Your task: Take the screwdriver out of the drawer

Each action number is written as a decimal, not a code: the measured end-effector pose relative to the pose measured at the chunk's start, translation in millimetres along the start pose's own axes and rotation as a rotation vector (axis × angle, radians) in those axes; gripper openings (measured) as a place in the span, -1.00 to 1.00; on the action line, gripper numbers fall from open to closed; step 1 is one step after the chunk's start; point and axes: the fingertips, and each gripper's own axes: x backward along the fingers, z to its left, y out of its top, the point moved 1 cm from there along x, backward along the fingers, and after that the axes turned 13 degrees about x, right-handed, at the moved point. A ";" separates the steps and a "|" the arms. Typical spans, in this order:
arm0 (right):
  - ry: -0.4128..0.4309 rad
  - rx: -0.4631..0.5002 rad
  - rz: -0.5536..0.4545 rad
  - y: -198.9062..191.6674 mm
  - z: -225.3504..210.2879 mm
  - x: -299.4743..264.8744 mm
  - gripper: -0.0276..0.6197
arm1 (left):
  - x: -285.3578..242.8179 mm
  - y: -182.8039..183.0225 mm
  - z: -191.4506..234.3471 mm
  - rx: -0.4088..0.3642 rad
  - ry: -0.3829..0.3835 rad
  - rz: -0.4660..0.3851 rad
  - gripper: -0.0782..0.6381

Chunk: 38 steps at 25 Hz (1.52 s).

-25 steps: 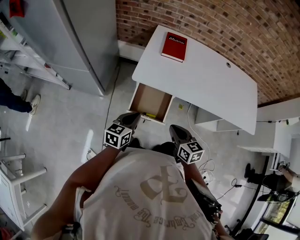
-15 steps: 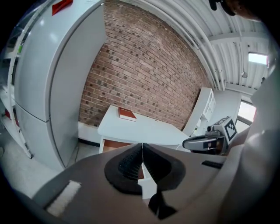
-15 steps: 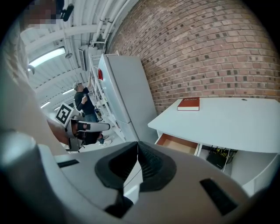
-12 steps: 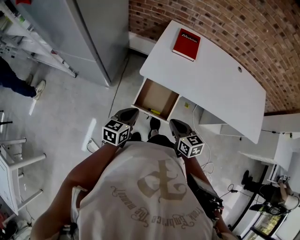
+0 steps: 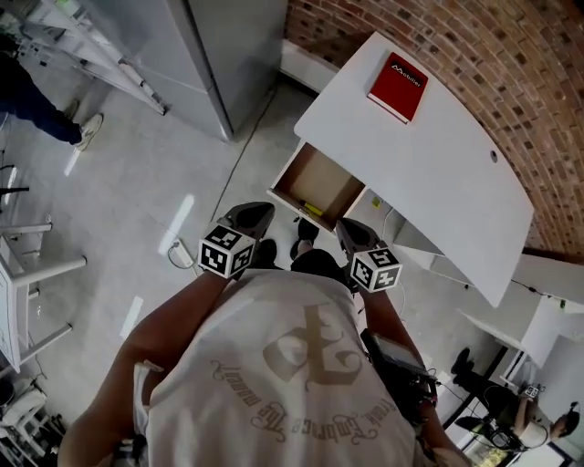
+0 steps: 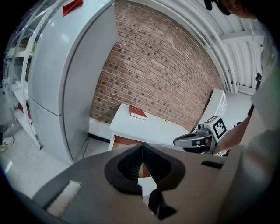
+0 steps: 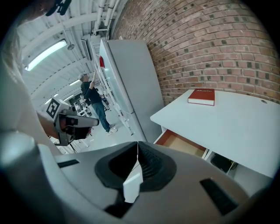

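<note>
The white desk [image 5: 438, 173] has its drawer [image 5: 303, 177] pulled open, brown inside. A yellow-handled screwdriver [image 5: 313, 208] lies along the drawer's near edge. My left gripper [image 5: 256, 213] is held in front of my chest, short of the drawer and to its left, jaws shut on nothing. My right gripper [image 5: 348, 231] hangs just this side of the drawer's right corner, also shut and empty. In the left gripper view [image 6: 142, 151] the drawer [image 6: 124, 141] shows beyond the jaws. The right gripper view [image 7: 138, 151] shows the drawer [image 7: 181, 143] under the desk edge.
A red book [image 5: 399, 87] lies on the desk's far end. A tall grey cabinet [image 5: 210, 55] stands left of the desk against the brick wall [image 5: 511, 64]. Metal shelving [image 5: 82, 27] and a person [image 7: 94, 98] are further left. Cables [image 5: 383, 214] lie under the desk.
The head view has swung left, so the desk and drawer now sit further right and higher. Both grippers stay shut and in much the same place in front of my body.
</note>
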 end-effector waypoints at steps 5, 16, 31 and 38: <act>0.072 0.071 0.046 4.5 2.1 -22.3 -0.90 | 11.7 -15.1 20.5 0.066 0.060 -0.010 -0.76; 0.127 0.133 0.117 -3.8 1.6 -57.4 -0.90 | 20.1 -25.2 37.4 0.117 0.110 -0.021 -0.76; 0.169 0.202 0.265 -51.6 -31.4 -94.6 -0.90 | 1.5 -42.0 35.9 0.148 0.157 0.012 -0.76; 0.215 0.227 0.332 -76.5 -43.9 -110.0 -0.90 | -8.6 -45.1 36.6 0.180 0.175 0.005 -0.76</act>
